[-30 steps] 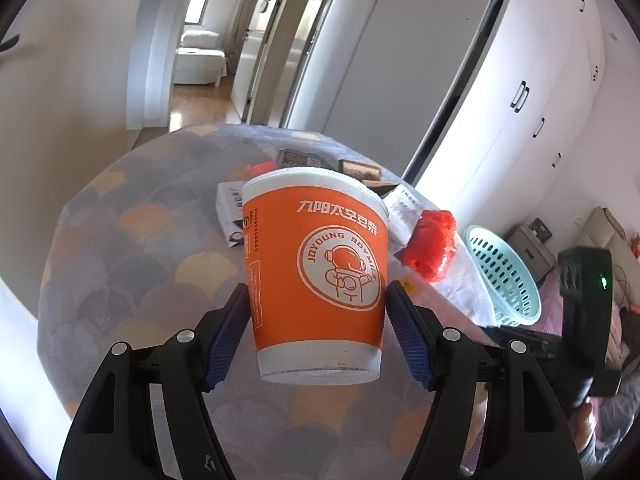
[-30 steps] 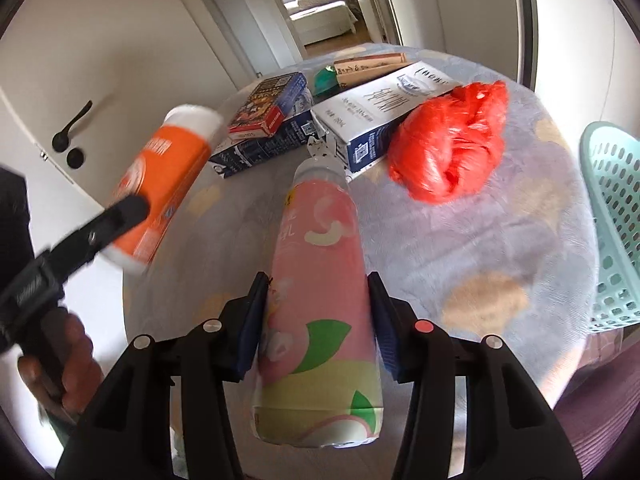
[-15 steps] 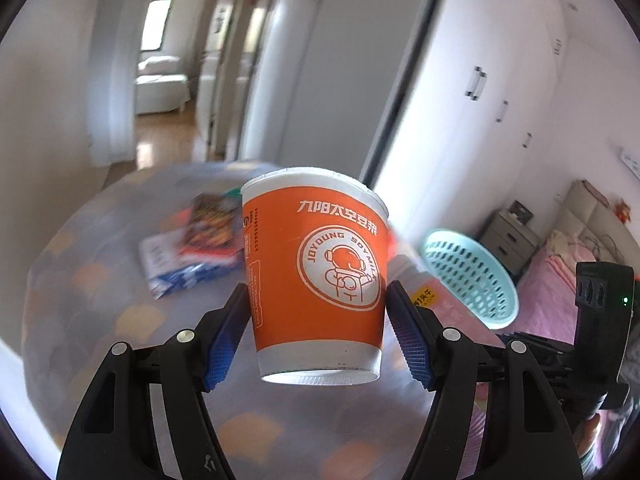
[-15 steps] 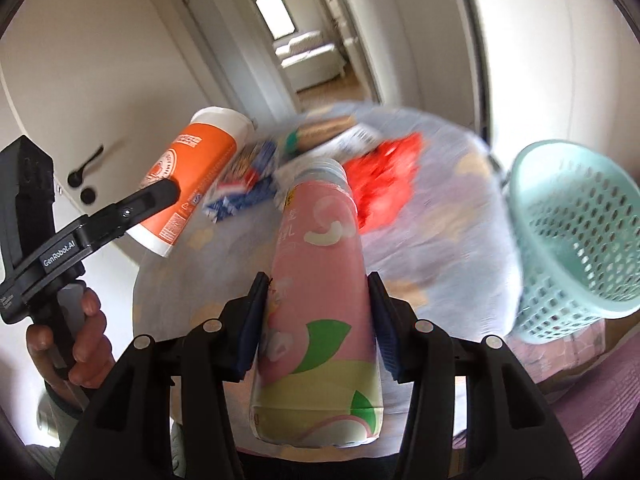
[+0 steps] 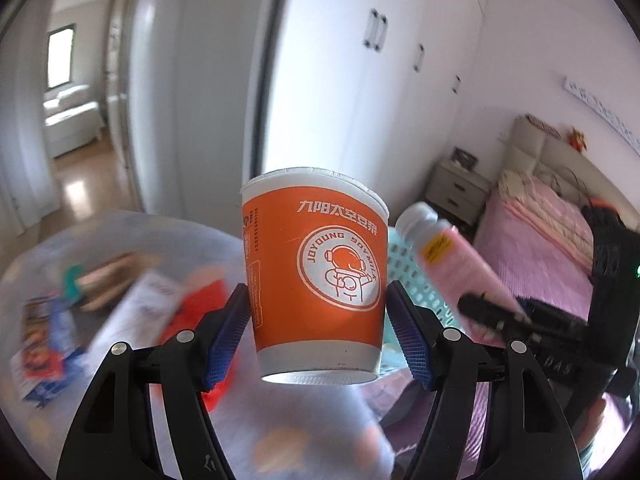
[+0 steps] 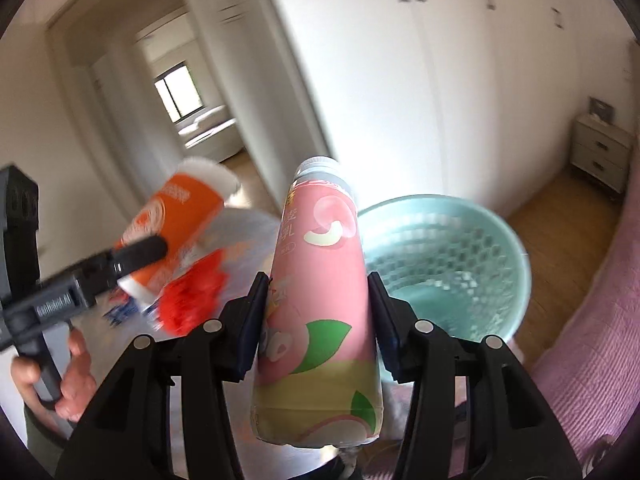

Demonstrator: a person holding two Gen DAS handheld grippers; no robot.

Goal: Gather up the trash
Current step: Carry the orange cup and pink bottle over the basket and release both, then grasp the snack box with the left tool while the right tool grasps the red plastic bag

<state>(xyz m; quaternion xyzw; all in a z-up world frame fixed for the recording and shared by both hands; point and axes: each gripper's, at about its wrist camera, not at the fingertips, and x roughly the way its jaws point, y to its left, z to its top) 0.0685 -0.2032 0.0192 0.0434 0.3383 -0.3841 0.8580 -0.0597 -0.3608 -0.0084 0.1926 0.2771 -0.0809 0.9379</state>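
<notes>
My left gripper (image 5: 318,330) is shut on an orange paper soy-milk cup (image 5: 316,276), held upright above the table. My right gripper (image 6: 318,320) is shut on a pink peach-drink bottle (image 6: 320,280), held in the air with its cap pointing at the teal plastic basket (image 6: 448,264). The bottle also shows in the left wrist view (image 5: 452,264), to the right of the cup and over the basket (image 5: 400,268). The cup and left gripper show at the left of the right wrist view (image 6: 176,220).
A round patterned table (image 5: 120,248) holds a crumpled red bag (image 5: 196,312), a white carton (image 5: 136,316) and snack boxes (image 5: 44,328). A pink bed (image 5: 536,248) and a nightstand (image 5: 456,188) stand right. White wardrobes (image 6: 400,80) line the back.
Both grippers have swung right with their loads, away from the table's trash and toward the teal basket. The bottle is now nearer the basket's opening.
</notes>
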